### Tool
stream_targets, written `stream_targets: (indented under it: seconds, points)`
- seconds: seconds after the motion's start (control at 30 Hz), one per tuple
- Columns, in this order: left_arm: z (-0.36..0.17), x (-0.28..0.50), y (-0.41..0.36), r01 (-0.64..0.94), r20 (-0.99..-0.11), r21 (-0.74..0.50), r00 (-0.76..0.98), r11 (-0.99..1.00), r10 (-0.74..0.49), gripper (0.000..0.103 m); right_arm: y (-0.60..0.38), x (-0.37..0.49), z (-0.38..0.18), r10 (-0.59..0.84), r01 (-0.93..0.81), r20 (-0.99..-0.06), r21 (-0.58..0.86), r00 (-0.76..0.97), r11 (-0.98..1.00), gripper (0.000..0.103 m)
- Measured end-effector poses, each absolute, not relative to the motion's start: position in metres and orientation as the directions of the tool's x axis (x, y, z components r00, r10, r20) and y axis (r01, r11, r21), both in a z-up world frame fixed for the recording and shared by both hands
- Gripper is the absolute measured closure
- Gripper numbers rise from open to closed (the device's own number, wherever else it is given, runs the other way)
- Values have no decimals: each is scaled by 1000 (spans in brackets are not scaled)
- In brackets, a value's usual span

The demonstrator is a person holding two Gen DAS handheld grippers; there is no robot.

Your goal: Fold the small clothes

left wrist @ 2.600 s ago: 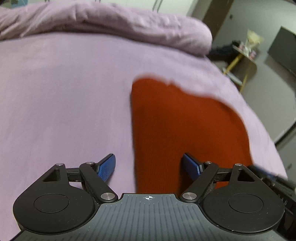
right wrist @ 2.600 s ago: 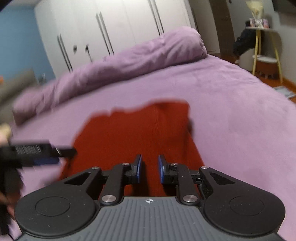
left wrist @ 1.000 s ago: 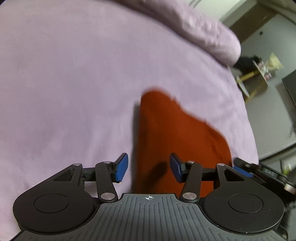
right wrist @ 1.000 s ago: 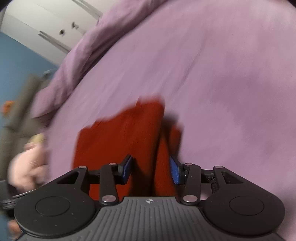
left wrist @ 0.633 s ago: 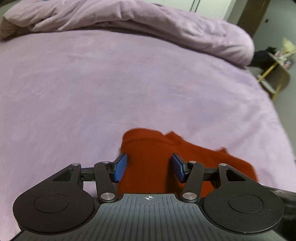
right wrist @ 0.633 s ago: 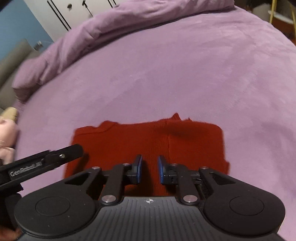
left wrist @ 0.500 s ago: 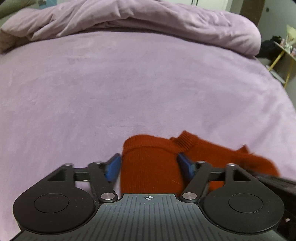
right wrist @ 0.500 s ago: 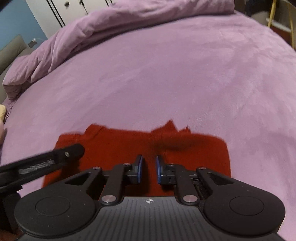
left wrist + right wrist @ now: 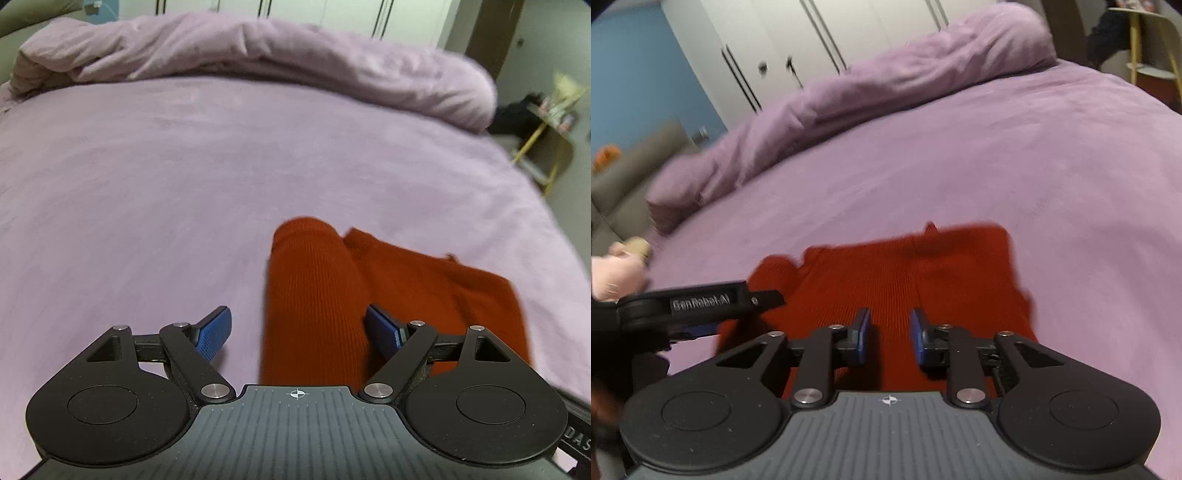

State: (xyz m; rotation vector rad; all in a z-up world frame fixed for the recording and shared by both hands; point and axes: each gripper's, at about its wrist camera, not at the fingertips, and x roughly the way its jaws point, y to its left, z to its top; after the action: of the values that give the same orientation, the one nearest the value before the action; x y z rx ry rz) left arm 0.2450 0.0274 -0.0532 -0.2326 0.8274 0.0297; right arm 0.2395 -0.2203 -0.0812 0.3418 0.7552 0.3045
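A rust-red knitted garment (image 9: 317,295) lies folded on the purple bed sheet (image 9: 147,184). One rolled edge runs along its left side in the left wrist view. My left gripper (image 9: 299,332) hangs low over that edge, jaws wide and still opening. Its left pad is over bare sheet, its right pad over the knit, and neither presses. In the right wrist view the same garment (image 9: 905,266) lies flat under my right gripper (image 9: 891,334). The right jaws stand a narrow gap apart and are opening, with the cloth below them unpinched. The left gripper (image 9: 750,312) reaches in from the left.
A bunched purple duvet (image 9: 258,55) lies along the far side of the bed. Behind it are white wardrobe doors (image 9: 812,44). A yellow-legged side table (image 9: 546,147) stands off the bed's right side. A grey sofa (image 9: 628,173) and a blurred pink shape (image 9: 613,273) sit at the left.
The left jaws have spread wide and no longer straddle the garment closely. That gripper has shifted left, so the knit sits more to its right. The right jaws' gap has widened a little.
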Motion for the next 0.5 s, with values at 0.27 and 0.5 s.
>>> stream_targets:
  seconds: [0.27, 0.5]
  points:
    - [-56, 124, 29, -94, -751, -260, 645, 961, -140, 21, -288, 137, -70, 377, 41, -608, 560, 699, 827, 64]
    - [-68, 113, 31, -108, -729, -467, 609, 878, -313, 24, -292, 142, -92, 530, 136, -573, 749, 625, 649, 58]
